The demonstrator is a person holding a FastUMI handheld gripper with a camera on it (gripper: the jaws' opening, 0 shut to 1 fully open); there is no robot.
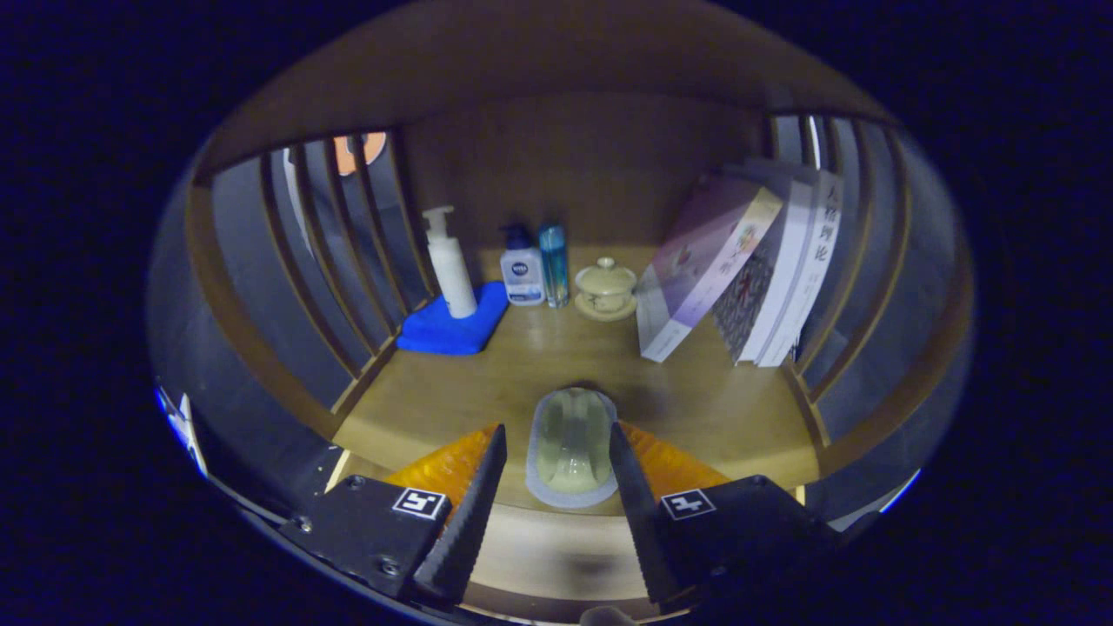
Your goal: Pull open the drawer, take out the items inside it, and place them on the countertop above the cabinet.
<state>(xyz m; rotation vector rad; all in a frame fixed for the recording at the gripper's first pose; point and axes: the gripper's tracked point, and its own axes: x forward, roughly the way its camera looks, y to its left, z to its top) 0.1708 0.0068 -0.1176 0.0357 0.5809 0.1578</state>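
Note:
A pale green, dome-shaped item in a clear blister pack (571, 448) lies near the front edge of the wooden countertop (696, 400). It sits between the fingers of my gripper (556, 428). The right finger (630, 474) is right against the pack's rim. A narrow strip of wood shows between the left finger (483, 487) and the pack. The jaws stand apart, a little wider than the pack.
At the back stand a white pump bottle (450, 265) on a folded blue cloth (454, 329), a small white bottle (523, 269), a blue bottle (554, 263) and a lidded cup on a saucer (605, 289). Books (748, 269) lean at the right. Slatted wooden sides (339, 252) close in both ends.

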